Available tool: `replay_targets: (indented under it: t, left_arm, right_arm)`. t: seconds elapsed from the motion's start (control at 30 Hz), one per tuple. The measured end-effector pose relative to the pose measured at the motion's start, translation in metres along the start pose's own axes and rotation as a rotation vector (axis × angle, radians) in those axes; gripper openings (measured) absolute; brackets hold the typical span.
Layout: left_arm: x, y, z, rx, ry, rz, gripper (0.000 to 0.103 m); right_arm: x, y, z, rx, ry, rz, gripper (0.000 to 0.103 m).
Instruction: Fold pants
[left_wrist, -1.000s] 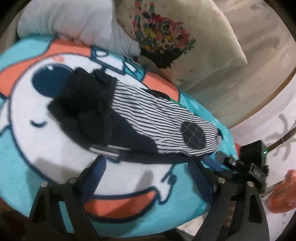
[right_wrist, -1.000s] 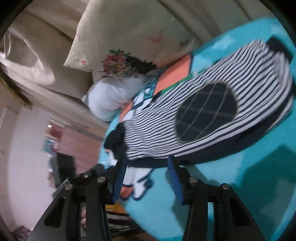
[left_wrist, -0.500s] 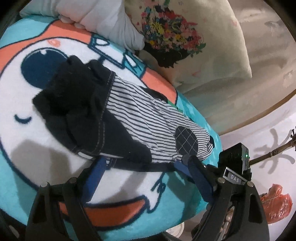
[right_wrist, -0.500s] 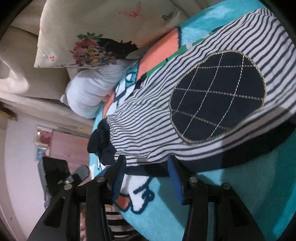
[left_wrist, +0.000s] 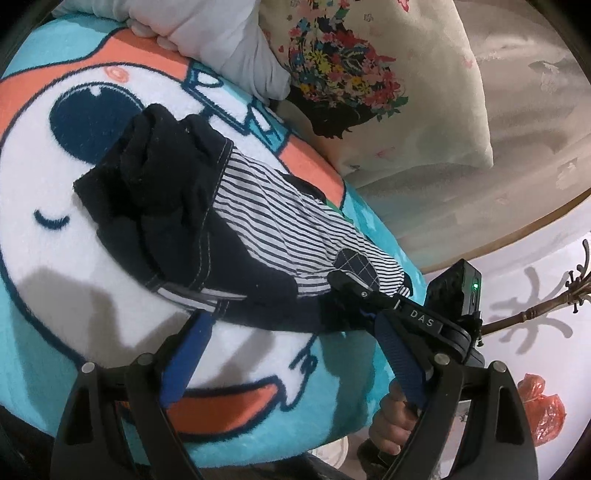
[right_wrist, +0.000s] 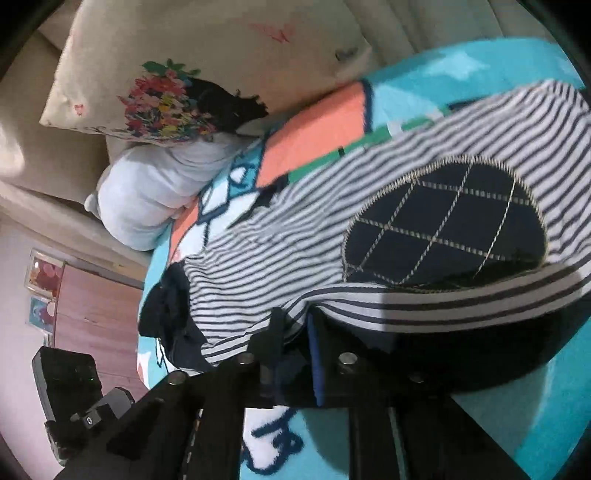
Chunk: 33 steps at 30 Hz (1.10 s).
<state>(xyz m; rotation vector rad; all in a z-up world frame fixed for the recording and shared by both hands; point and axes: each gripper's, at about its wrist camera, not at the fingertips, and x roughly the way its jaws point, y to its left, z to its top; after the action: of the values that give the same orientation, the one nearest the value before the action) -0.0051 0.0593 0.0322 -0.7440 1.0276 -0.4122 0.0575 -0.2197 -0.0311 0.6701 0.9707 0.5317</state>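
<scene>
Striped pants pinched at the hem on a cartoon blanket

Left wrist view: the left hand-held gripper (left_wrist: 291, 350) is held wide open and empty, the pants (left_wrist: 236, 236) spread on the blanket (left_wrist: 74, 295) just beyond it. Right wrist view — the right hand-held gripper (right_wrist: 295, 332) (jaws just closing) is clamped on the pants' (right_wrist: 295, 266) striped edge, beside the dark quilted patch (right_wrist: 443, 236).

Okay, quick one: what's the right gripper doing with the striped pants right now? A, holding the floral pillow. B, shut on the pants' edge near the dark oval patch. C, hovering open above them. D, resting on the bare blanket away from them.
B: the right gripper has just closed its jaws on the edge of the navy-and-white striped pants, just below the dark oval quilted patch.
</scene>
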Motion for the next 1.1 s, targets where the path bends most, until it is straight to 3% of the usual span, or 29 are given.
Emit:
replay_targets:
  t: [0.23,0.47,0.57,0.6,0.63,0.73,0.83,0.93,1.0,1.07,1.1]
  left_arm:
    - [0.015,-0.005,0.004,-0.018,0.029,-0.014,0.089]
    - [0.050,-0.006,0.019,-0.053,0.086,-0.044,0.088]
    - [0.057,-0.001,0.030,-0.081,0.086,-0.014,0.068]
    - [0.057,-0.002,0.032,-0.080,0.085,-0.017,0.067]
    - [0.055,-0.003,0.032,-0.073,0.079,-0.023,0.067]
    - [0.053,-0.006,0.032,-0.058,0.067,-0.015,0.067]
    - [0.059,-0.001,0.032,-0.085,0.081,-0.004,0.069]
    - [0.060,-0.003,0.034,-0.078,0.071,0.009,0.066]
    - [0.060,-0.009,0.036,-0.040,0.056,0.043,0.028]
    - [0.062,-0.010,0.038,-0.018,0.055,0.065,0.016]
    - [0.062,-0.008,0.038,-0.023,0.054,0.067,0.016]
  right_arm:
    - [-0.026,0.023,0.003,-0.138,-0.094,-0.014,0.006]
    - [-0.038,0.024,0.013,-0.148,-0.111,0.010,0.006]
    - [-0.042,0.018,0.005,-0.134,-0.071,0.077,0.007]
    - [-0.041,0.018,0.002,-0.131,-0.055,0.098,0.007]
    - [-0.040,0.017,-0.002,-0.127,-0.037,0.128,0.014]
    - [-0.031,0.012,-0.015,-0.070,0.029,0.277,0.070]
    - [-0.015,0.004,-0.023,0.027,0.094,0.395,0.072]
    - [0.000,-0.003,-0.025,0.097,0.135,0.423,0.072]
    - [0.006,-0.008,-0.025,0.130,0.140,0.427,0.072]
    - [0.007,-0.012,-0.023,0.143,0.124,0.397,0.072]
    - [0.006,-0.015,-0.021,0.152,0.110,0.375,0.072]
